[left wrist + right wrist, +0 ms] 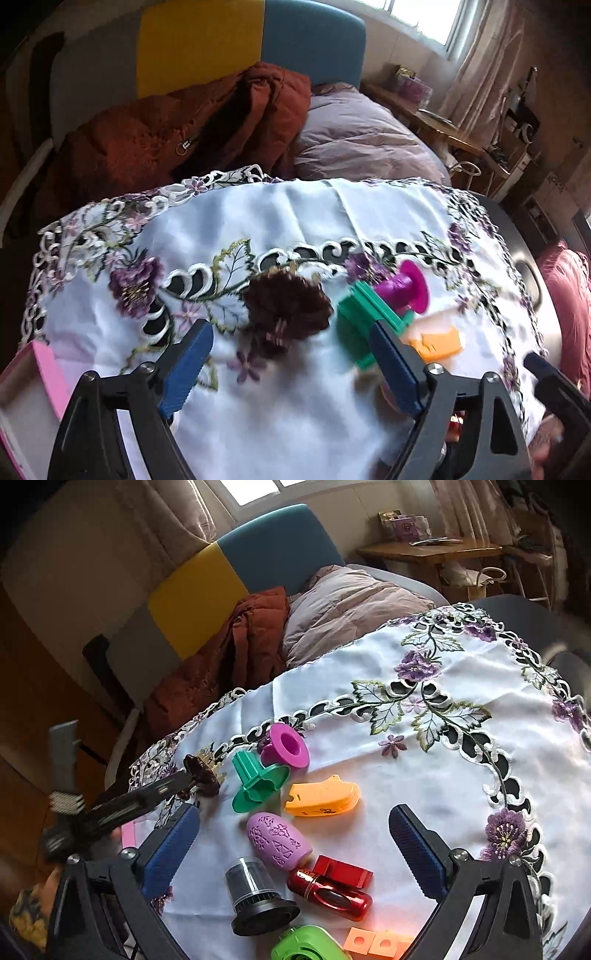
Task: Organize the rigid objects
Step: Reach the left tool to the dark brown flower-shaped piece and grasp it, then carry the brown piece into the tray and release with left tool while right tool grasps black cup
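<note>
Several small plastic objects lie on a white embroidered tablecloth (424, 775). In the right wrist view I see a magenta spool (286, 747), a green spool (258, 779), an orange piece (321, 799), a lilac patterned cap (277, 842), a red item (332, 886), a black funnel-shaped piece (255, 897) and a green item (306, 945). My right gripper (291, 849) is open above them. My left gripper (291, 362) is open, and a dark brown disc (288, 306) lies just beyond its tips. The green spool (362, 317) sits by its right finger.
A pink box (33, 387) sits at the cloth's near left edge. Orange square blocks (376, 941) lie near the bottom. Beyond the table are a rust quilted jacket (177, 129), a mauve duvet (354, 136), a yellow-and-blue headboard and a wooden side table (436, 552).
</note>
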A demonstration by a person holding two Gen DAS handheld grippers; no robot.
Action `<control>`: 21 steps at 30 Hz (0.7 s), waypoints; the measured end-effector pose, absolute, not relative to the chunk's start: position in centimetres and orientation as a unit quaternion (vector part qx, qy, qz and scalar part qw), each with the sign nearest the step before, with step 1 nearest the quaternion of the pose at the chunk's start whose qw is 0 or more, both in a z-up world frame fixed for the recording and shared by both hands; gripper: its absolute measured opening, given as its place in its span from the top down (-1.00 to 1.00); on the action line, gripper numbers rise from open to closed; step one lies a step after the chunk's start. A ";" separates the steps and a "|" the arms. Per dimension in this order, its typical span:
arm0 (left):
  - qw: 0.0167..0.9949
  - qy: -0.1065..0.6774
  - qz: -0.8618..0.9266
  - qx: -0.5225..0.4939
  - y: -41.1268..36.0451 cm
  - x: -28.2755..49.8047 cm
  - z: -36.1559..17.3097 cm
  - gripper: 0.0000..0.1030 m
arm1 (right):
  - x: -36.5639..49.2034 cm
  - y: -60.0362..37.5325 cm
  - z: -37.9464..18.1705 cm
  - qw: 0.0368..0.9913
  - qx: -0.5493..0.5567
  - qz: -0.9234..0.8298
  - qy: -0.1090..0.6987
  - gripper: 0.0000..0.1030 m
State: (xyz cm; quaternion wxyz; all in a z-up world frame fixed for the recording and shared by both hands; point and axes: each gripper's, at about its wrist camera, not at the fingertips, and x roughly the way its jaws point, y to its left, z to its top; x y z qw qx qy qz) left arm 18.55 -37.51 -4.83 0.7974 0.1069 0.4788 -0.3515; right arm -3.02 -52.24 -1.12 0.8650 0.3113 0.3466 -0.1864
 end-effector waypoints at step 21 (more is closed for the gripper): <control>0.780 0.489 -0.382 0.084 -36.5 17.8 -7.8 -0.25 | -3.1 -52.5 -1.3 0.862 0.318 -0.188 0.347 -1.00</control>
